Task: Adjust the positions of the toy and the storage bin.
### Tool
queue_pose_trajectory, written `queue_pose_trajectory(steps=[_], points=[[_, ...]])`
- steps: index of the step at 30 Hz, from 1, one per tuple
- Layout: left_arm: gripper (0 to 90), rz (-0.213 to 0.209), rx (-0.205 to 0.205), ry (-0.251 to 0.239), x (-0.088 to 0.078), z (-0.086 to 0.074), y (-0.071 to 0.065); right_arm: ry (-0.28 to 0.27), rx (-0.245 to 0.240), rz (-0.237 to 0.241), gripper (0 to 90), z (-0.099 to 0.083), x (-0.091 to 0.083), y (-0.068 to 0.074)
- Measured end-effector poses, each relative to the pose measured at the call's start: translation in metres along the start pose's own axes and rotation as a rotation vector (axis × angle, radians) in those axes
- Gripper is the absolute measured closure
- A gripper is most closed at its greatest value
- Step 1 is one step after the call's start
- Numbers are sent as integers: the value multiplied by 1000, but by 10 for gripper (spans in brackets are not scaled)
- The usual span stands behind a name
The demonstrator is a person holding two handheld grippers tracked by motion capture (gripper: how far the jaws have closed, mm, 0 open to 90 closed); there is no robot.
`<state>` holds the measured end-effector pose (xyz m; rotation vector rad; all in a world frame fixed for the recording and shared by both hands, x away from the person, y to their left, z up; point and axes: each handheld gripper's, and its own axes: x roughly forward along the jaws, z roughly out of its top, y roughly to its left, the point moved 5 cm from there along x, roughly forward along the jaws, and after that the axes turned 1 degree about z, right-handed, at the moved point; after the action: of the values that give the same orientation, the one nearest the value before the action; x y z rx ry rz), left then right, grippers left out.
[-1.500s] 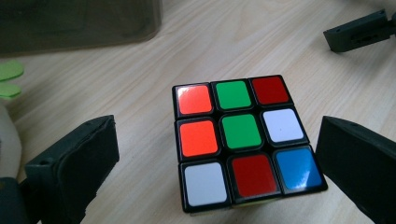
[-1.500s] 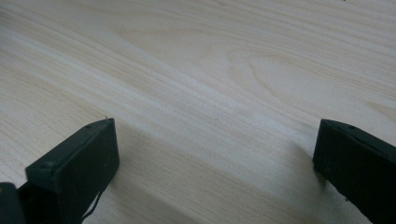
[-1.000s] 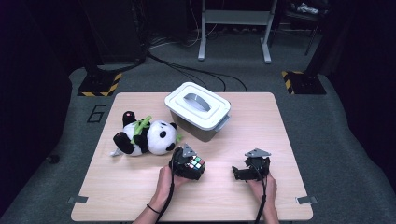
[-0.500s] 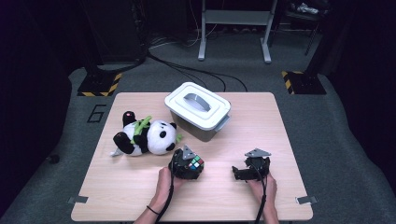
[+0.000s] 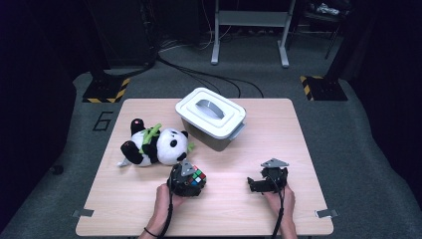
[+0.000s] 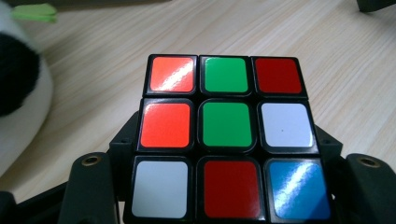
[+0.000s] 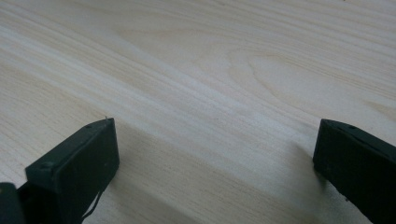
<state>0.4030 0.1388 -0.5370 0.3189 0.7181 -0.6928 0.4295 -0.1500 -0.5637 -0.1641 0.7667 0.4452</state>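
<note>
**Puzzle cube sits between the left jaws**

The left gripper (image 5: 191,180) has its two black jaws about half way open, one on each side of the puzzle cube (image 6: 226,137). The jaws have just been closing, and now they hug the cube's sides. The cube sits right between them. In the left gripper view its top face shows orange, green, red, white and blue squares. In the high view the cube (image 5: 197,176) is near the front edge of the wooden table (image 5: 278,219), a bit left of the middle.

The right gripper (image 5: 259,184) has its jaws wide apart. There is nothing between them, just bare wood, as the right gripper view shows. It rests low by the table, well apart from the cube, on the right side.

Just behind the cube lies a toy panda (image 5: 154,147) on its side, with a green leaf on it. Farther back, near the middle of the table, stands a white box with a lid (image 5: 211,117) and a handle on top.
</note>
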Motion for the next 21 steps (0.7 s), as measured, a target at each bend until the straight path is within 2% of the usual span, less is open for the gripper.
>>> queue_pose_trajectory(steps=[13, 17, 21], points=[[339, 67, -31, -13, -37, -23, 24, 0, 1, 0, 0, 0, 0, 0], [339, 97, -59, -24, -45, -32, 32, 0, 2, 0, 0, 0, 0, 0], [339, 116, -70, -9, -52, -43, 41, -3, -2, -1, 0, 0, 0, 0]])
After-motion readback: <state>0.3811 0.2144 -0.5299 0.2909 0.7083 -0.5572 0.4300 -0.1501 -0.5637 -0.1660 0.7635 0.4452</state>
